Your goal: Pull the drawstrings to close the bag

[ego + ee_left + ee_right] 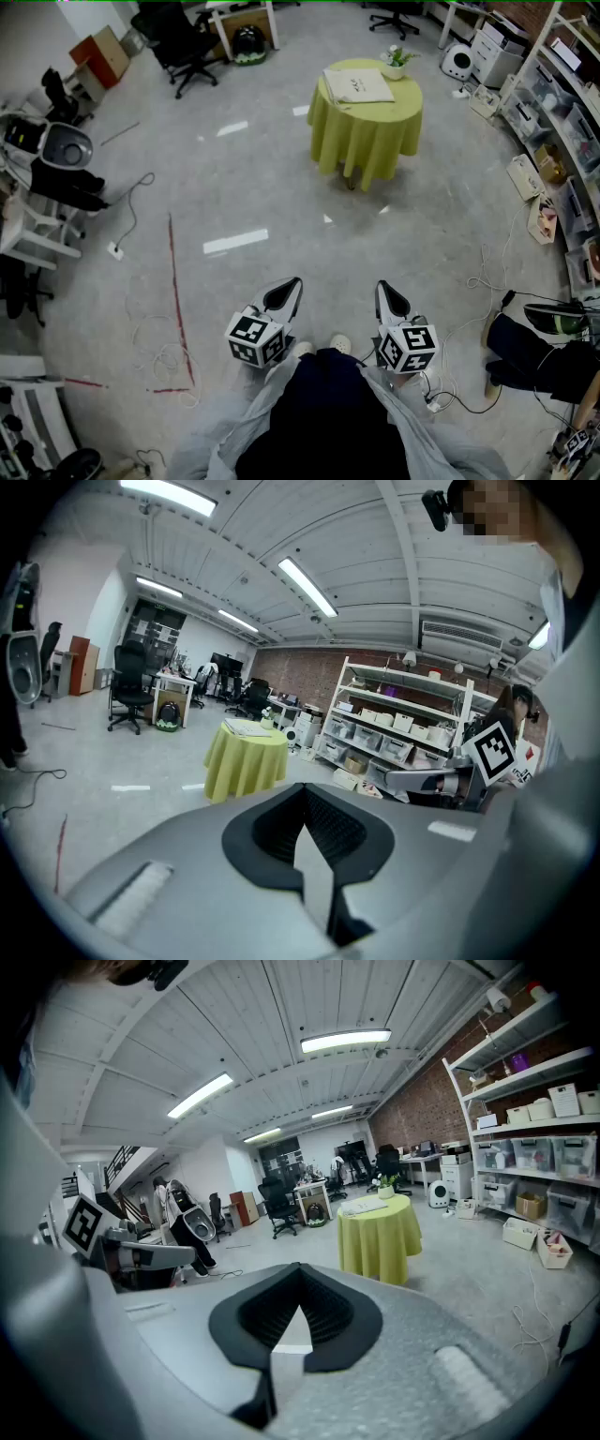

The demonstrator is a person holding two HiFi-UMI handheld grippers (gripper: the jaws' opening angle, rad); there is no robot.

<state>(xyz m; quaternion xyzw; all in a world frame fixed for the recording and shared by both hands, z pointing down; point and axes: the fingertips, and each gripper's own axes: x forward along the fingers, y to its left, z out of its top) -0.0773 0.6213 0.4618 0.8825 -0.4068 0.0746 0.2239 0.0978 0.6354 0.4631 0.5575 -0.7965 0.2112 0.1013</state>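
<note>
Grey concrete floor (281, 197) spreads across a wide workshop, with a round table (366, 136) draped in yellow-green cloth well ahead. On it lies a flat white bag (356, 85) beside a small potted plant (396, 62). Along the right wall, shelves (562, 103) carry pale bins (534, 1152) whose contents cannot be made out. Near the person's waist, far from the table, the left gripper (291, 284) and the right gripper (382, 287) are both clenched tight, with nothing between their jaws.

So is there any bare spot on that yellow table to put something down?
Yes: the yellow table is bare cloth along its near and right edge. A flat white item fills its left and middle; a potted plant crowds the far rim.
</note>
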